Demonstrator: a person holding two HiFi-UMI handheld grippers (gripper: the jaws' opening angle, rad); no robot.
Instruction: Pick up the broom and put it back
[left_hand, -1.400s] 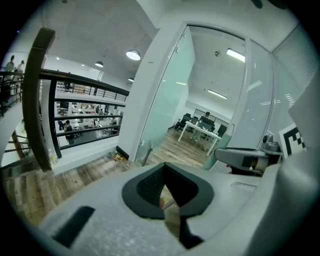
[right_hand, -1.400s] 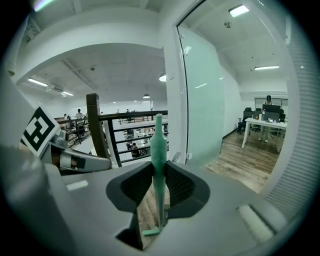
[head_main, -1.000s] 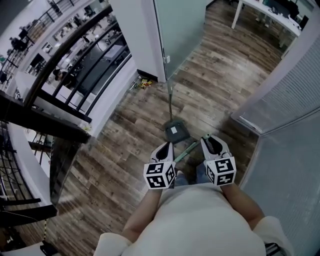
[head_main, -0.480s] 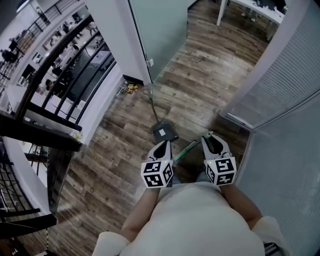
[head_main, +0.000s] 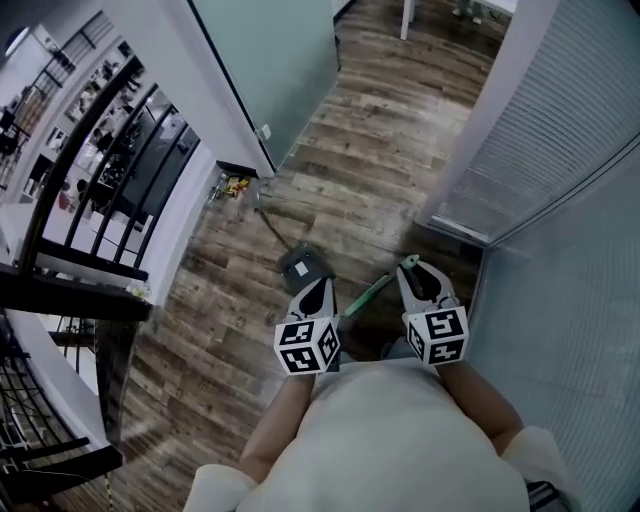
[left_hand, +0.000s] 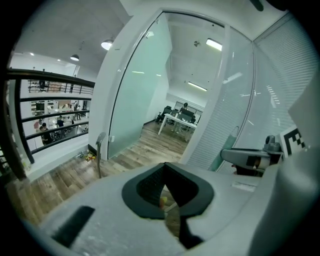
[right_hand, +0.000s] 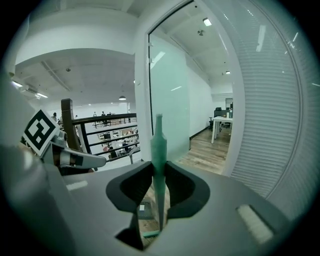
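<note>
Wooden floor (head_main: 380, 170) bears a grey dustpan (head_main: 303, 265).

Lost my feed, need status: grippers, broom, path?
Right gripper shut on slim green broom handle. Left gripper shut, empty. Grey long-handled dustpan on wooden floor ahead.

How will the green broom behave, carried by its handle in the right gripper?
Probably stiff: the broom handle runs straight through the right gripper, with no bend. Likely light, since one narrow pinch holds it. It may swing or slip: the slim, smooth-looking handle is gripped near its top, with most hanging below.
</note>
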